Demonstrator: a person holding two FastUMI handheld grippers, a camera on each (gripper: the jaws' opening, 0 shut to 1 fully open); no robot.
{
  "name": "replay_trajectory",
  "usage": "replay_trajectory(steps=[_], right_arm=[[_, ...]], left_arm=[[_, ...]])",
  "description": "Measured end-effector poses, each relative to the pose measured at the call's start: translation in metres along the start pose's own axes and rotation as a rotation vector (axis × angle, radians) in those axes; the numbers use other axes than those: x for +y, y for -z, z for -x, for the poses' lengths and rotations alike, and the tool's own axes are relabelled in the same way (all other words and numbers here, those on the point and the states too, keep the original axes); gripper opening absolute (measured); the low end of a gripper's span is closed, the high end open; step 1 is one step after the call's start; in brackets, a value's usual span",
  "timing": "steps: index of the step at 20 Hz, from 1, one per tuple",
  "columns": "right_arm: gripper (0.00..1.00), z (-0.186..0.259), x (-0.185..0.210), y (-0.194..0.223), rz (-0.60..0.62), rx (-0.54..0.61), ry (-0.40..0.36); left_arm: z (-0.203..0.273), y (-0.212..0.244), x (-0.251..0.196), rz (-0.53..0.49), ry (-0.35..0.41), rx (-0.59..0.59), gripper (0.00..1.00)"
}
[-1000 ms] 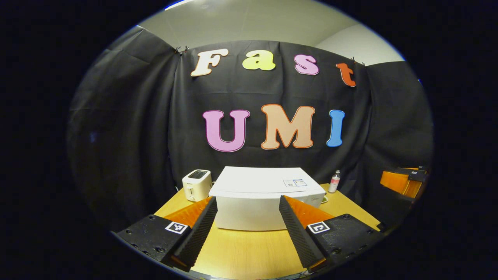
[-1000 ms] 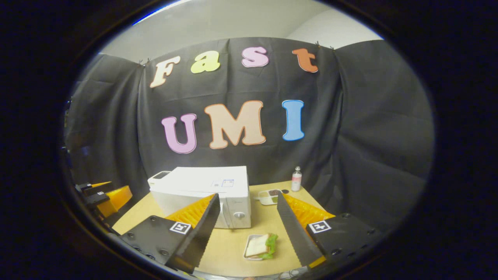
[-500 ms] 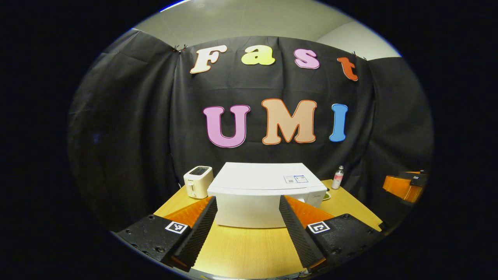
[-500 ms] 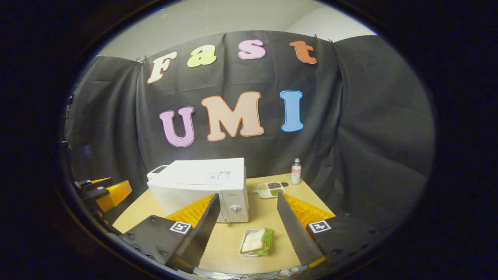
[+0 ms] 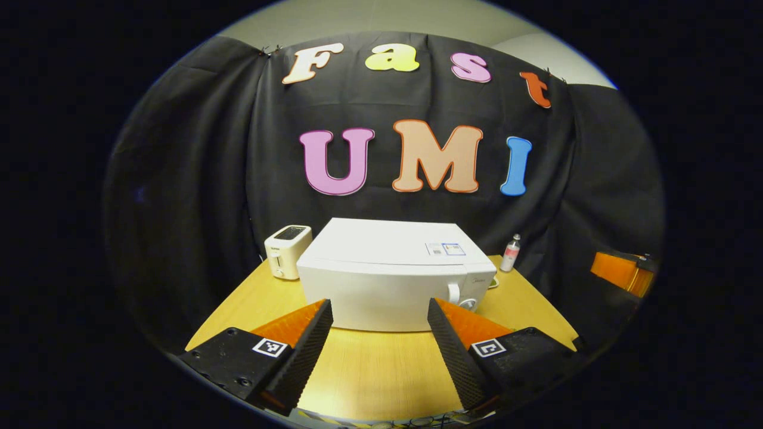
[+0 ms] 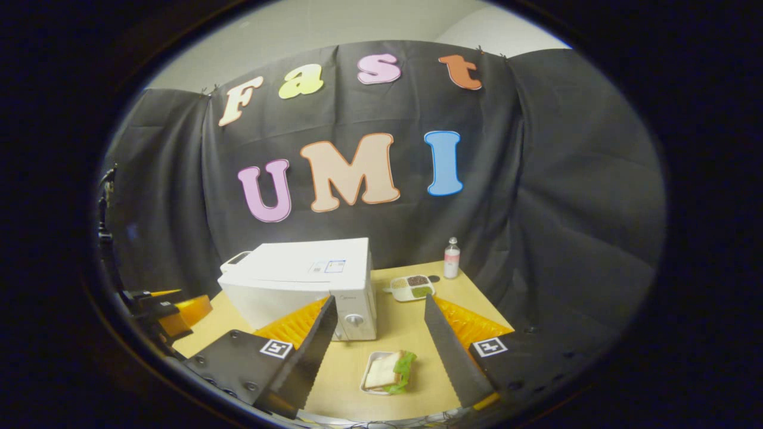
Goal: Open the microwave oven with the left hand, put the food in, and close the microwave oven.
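A white microwave oven [image 5: 387, 277] stands with its door closed in the middle of the wooden table [image 5: 381, 369]. My left gripper [image 5: 377, 345] hangs open above the table's near edge, facing the oven's front, apart from it. In the right gripper view the microwave oven [image 6: 304, 286] sits left of centre. A sandwich with lettuce on a small white tray [image 6: 386, 372] lies on the table between the fingers of my open right gripper [image 6: 377, 342], below and ahead of them. The other gripper [image 6: 170, 307] shows at the far left.
A white toaster [image 5: 285, 251] stands left of the oven. A small bottle [image 5: 510, 252] stands at the back right, and a compartment dish of food [image 6: 412, 287] lies beside it. The table [image 6: 411, 333] ends close to the cloth wall behind and on both sides.
Both views have tilted down and drawn a little closer, so the oven, its dials and the tray sit higher in view. Both grippers stay open.
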State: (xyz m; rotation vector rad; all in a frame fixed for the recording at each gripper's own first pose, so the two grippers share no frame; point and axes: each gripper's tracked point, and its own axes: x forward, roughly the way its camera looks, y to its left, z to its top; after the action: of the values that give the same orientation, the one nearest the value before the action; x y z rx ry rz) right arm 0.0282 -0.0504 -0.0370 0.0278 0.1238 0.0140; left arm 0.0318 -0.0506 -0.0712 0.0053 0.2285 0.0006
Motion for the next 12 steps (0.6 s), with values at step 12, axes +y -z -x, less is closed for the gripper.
replay_trajectory(steps=[12], right_arm=[[0.91, 0.014, -0.054, 0.019, -0.03, 0.029, 0.16]], left_arm=[[-0.086, 0.092, -0.086, 0.048, 0.204, 0.241, 0.95]])
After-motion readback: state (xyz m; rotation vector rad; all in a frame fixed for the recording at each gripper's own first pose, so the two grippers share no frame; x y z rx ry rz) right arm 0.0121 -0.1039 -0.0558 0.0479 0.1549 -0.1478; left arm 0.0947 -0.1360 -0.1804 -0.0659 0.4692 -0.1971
